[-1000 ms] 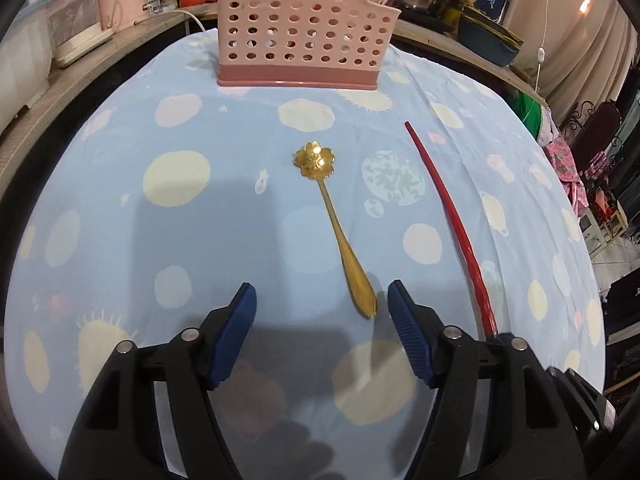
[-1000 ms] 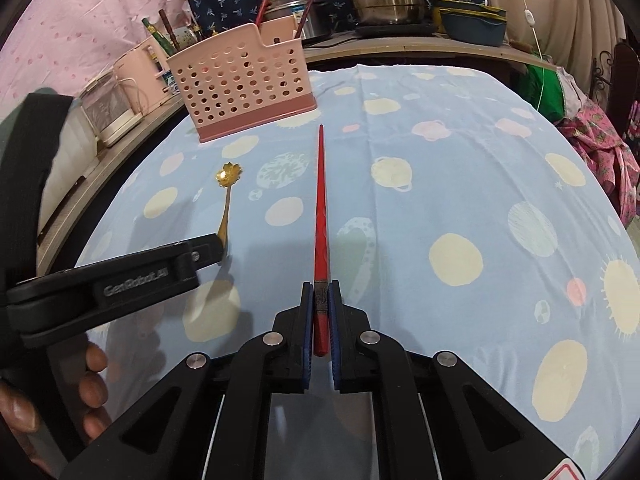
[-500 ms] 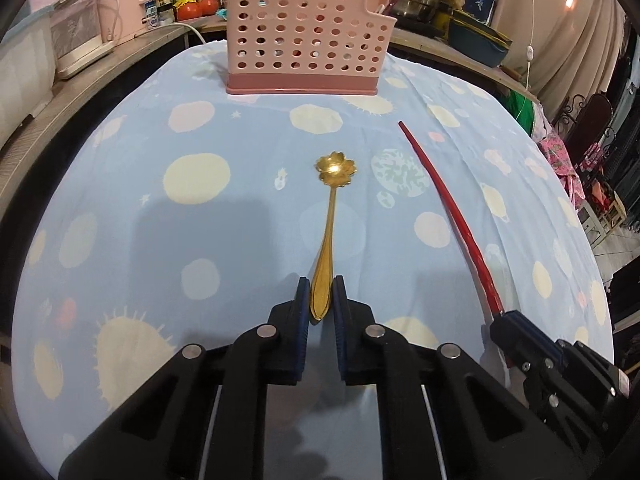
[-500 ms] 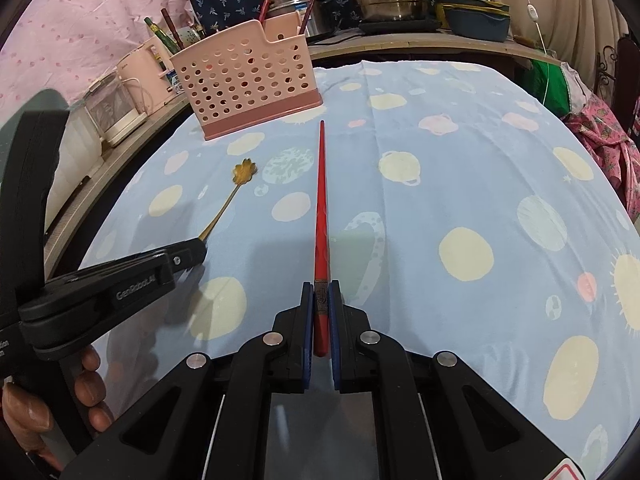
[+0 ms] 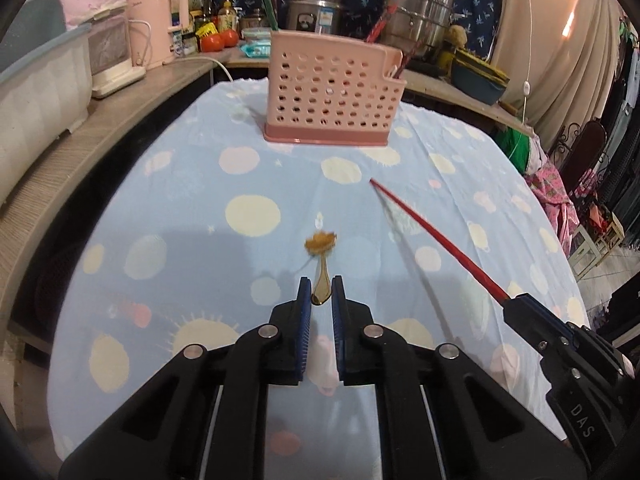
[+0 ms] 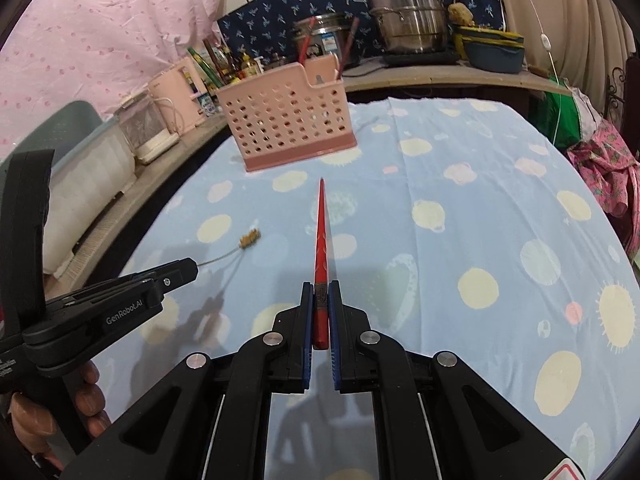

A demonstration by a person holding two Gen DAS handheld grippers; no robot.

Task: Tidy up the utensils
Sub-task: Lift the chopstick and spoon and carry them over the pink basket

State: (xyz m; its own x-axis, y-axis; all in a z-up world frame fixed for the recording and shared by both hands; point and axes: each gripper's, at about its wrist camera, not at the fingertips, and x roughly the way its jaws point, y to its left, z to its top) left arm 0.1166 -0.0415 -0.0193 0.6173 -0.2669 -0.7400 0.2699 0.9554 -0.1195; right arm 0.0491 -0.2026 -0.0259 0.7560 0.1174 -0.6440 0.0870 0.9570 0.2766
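Note:
My left gripper (image 5: 321, 290) is shut on the handle of a gold flower-headed spoon (image 5: 320, 246) and holds it above the blue spotted cloth (image 5: 180, 208). My right gripper (image 6: 320, 300) is shut on the thick end of a red chopstick (image 6: 321, 232), held above the cloth and pointing at a pink perforated utensil basket (image 6: 290, 120). The basket (image 5: 334, 92) stands at the far end of the table and holds red chopsticks. The spoon (image 6: 248, 239) and left gripper (image 6: 176, 276) show at the left of the right wrist view. The chopstick (image 5: 436, 238) and right gripper (image 5: 516, 304) show at the right of the left wrist view.
A wooden counter (image 5: 80, 136) runs along the left and back with a pink kettle (image 5: 158, 28), white appliances, bottles, steel pots (image 6: 408, 16) and a blue dish. Clothes and chairs stand off the table's right edge (image 5: 560, 200).
Both grippers have lifted their utensils off the cloth and tilted up toward the basket. The left gripper closed on the spoon handle a second ago.

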